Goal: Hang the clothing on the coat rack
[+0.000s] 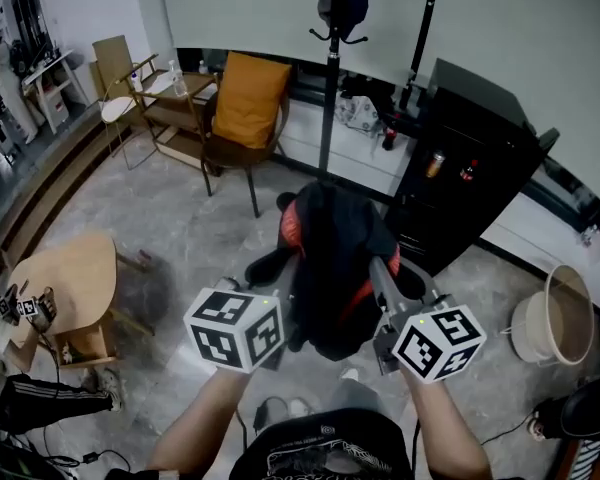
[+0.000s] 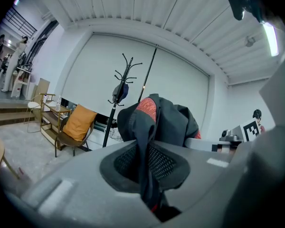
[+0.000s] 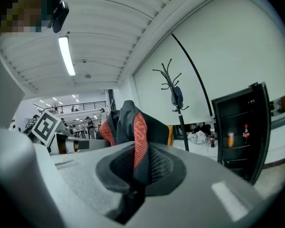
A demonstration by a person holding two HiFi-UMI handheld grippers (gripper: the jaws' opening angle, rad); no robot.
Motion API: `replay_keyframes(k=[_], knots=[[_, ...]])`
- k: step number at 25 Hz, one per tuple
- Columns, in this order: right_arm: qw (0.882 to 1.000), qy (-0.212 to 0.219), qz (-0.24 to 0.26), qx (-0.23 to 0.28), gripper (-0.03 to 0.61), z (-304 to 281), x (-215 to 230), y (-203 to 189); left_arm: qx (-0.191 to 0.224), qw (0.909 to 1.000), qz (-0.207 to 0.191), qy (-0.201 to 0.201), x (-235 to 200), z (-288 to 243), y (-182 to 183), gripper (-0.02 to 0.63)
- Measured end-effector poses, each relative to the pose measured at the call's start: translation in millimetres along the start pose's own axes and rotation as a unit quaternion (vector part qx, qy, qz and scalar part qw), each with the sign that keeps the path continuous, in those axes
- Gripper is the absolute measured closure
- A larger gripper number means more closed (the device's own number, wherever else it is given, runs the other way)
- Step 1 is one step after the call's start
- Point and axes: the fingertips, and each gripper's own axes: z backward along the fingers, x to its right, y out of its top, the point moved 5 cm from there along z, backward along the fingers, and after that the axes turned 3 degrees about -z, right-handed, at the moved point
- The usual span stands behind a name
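A black garment with red panels (image 1: pixel 330 268) hangs bunched between my two grippers, held up in front of me. My left gripper (image 1: pixel 285 303) is shut on a fold of its cloth (image 2: pixel 147 175), which runs down between the jaws. My right gripper (image 1: pixel 380 273) is shut on another fold (image 3: pixel 137 170), red stripe showing. The black coat rack (image 1: pixel 328 88) stands ahead past the garment, its pole straight up and a dark cap (image 1: pixel 343 3) hanging on a hook; the rack (image 2: pixel 115 103) also shows in the left gripper view and, as the rack (image 3: pixel 176 103), in the right gripper view.
A chair with an orange cushion (image 1: pixel 248 103) stands left of the rack, a black cabinet (image 1: pixel 460 183) right of it. A round wooden table (image 1: pixel 65 283) is at my left, a basket (image 1: pixel 565 313) at the far right. Cables lie on the grey floor.
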Motion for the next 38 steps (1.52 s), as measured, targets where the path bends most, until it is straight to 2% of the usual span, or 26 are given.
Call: replay_keyframes(k=[9,23,38], knots=[[1.0,0.019,-0.012,-0.004,0.554,-28,33,9,-0.01,0.9998,-0.004,0.014,-5,-38,10,0.583],[0.998,0.058,-0.02,-0.003,0.554,-108,119,47,-0.021,0.999,-0.005,0.039,-26,-146,43,0.583],[0.997,0.08,-0.015,-0.002,0.554,-178,221,95,-0.023,0.998,-0.021,0.054,-30,-271,79,0.583]])
